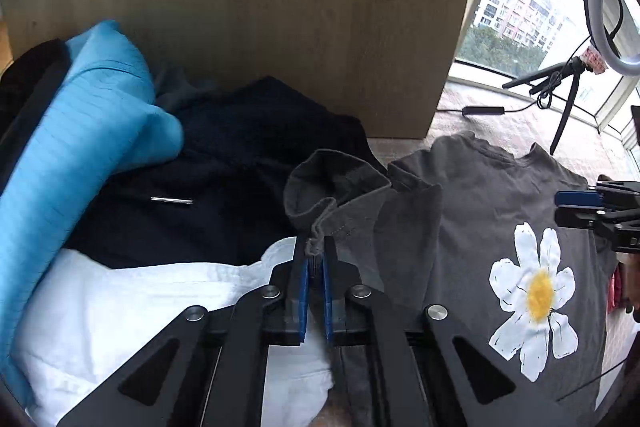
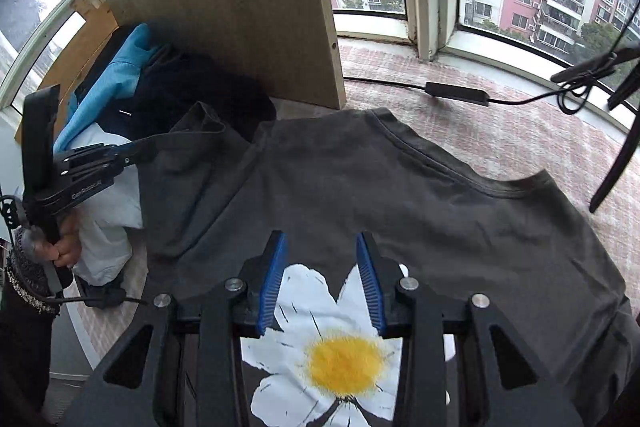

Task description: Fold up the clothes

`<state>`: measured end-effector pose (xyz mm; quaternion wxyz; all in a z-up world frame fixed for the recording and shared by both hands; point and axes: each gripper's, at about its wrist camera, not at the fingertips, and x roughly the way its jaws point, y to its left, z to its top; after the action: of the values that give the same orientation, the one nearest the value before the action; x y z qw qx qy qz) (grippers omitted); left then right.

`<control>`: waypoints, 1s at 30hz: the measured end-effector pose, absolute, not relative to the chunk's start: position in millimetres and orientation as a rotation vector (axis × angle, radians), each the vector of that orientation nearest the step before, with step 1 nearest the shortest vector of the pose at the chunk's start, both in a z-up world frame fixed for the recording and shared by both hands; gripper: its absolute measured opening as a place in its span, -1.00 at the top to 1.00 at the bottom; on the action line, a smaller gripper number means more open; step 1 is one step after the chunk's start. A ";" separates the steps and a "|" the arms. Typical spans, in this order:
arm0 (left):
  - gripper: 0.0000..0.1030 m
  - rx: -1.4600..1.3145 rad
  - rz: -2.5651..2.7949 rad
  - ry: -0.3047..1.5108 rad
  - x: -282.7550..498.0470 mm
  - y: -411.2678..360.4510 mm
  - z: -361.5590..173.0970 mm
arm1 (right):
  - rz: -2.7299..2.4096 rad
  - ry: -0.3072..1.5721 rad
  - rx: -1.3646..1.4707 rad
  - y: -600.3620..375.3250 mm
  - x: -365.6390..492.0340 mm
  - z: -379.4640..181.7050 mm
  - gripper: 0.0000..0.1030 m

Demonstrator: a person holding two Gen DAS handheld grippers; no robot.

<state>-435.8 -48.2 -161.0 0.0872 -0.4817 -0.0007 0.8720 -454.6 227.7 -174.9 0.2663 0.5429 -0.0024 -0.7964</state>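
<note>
On the tabletop (image 2: 500, 147), the limp, light grey T-shirt (image 2: 360, 187) is pinched at its sleeve hem (image 1: 316, 245) by the closed left gripper (image 1: 316, 263), while the right gripper (image 2: 322, 247) is held open above the flower print (image 2: 332, 347).

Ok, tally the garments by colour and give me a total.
Grey: 1, the daisy-print T-shirt, its sleeve pinched in the left tongs.
Light blue: 1, a garment.
Navy: 1, a garment.
White: 1, a garment.
Total: 4.

Left wrist view sat low over clothes pile, facing wooden panel (image 1: 280, 7). Right wrist view looked down close onto grey T-shirt (image 2: 400, 187), facing window. Both shared T-shirt, panel.
</note>
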 end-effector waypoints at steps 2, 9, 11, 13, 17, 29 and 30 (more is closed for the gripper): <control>0.90 -1.404 2.682 -0.177 -419.0 -82.8 -149.0 | -2.110 -0.003 1.452 202.4 -476.0 -191.9 0.31; 0.89 -1.355 2.734 -0.182 -390.0 -103.1 -145.5 | -2.072 0.238 1.475 137.4 -511.6 -229.6 0.37; 0.89 -1.350 2.721 -0.183 -389.8 -101.7 -147.2 | -2.097 0.243 1.446 132.9 -510.7 -211.7 0.36; 0.88 -1.341 2.715 -0.198 -389.3 -103.4 -148.6 | -2.037 0.180 1.326 123.7 -504.5 -185.6 0.36; 0.85 -1.343 2.706 -0.200 -389.2 -106.4 -150.5 | -1.893 0.185 1.239 80.0 -504.6 -167.5 0.34; 0.84 -1.351 2.659 -0.072 -387.6 -100.6 -153.0 | -1.679 0.208 1.301 17.5 -527.5 -212.8 0.69; 0.84 -1.350 2.656 -0.068 -387.2 -100.7 -152.8 | -1.679 0.198 1.282 17.9 -526.0 -208.0 0.94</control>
<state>-387.2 -100.7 -152.8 0.0808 -0.4516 -0.0227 0.8883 -526.0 17.9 -208.0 0.4881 0.5274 0.0814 -0.6906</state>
